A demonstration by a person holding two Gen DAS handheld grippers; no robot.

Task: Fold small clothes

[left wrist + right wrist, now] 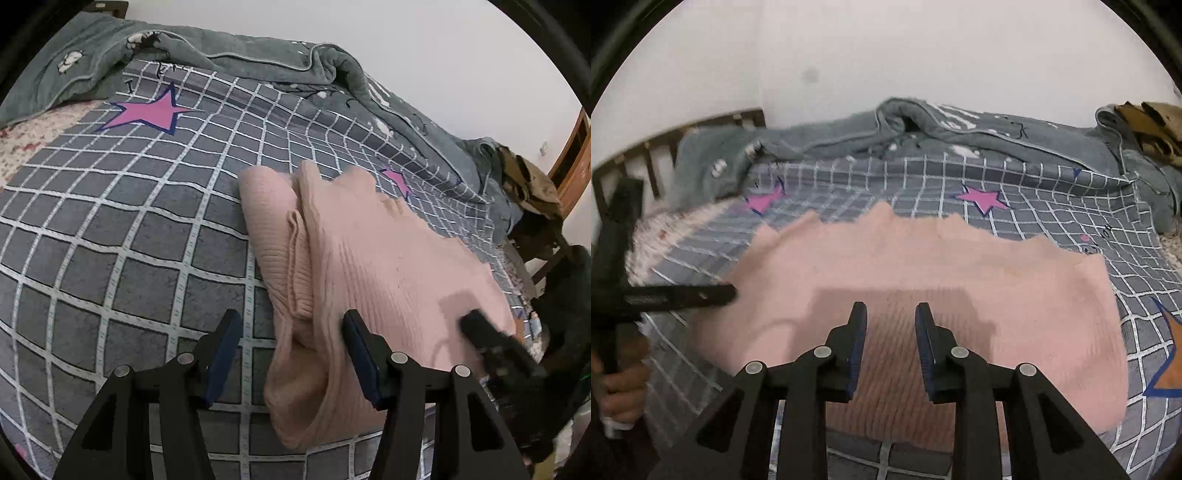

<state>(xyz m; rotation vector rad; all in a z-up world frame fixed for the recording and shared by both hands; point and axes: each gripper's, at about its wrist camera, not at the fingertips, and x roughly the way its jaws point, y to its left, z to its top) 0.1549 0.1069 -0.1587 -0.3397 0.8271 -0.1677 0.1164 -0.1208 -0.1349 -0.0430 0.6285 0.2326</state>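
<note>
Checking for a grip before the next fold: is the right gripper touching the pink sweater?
Cannot tell. The right wrist view shows the right gripper open above the pink sweater, contact unclear.

Open checked bedspread left of pink sweater; bunched grey blanket walls off far edge

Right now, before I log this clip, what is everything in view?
sweater: one, pink, part-folded on the bedsheet
bedsheet: one, grey checked with pink stars, covering the bed
blanket: one, grey-green, bunched along the wall
headboard: one, brown wood, at the bed's end
brown cloth: one, heaped at the far corner
left tool: one, black, open over the sweater's edge
right tool: one, black, open above the sweater
hand: one, gripping the left tool's handle
</note>
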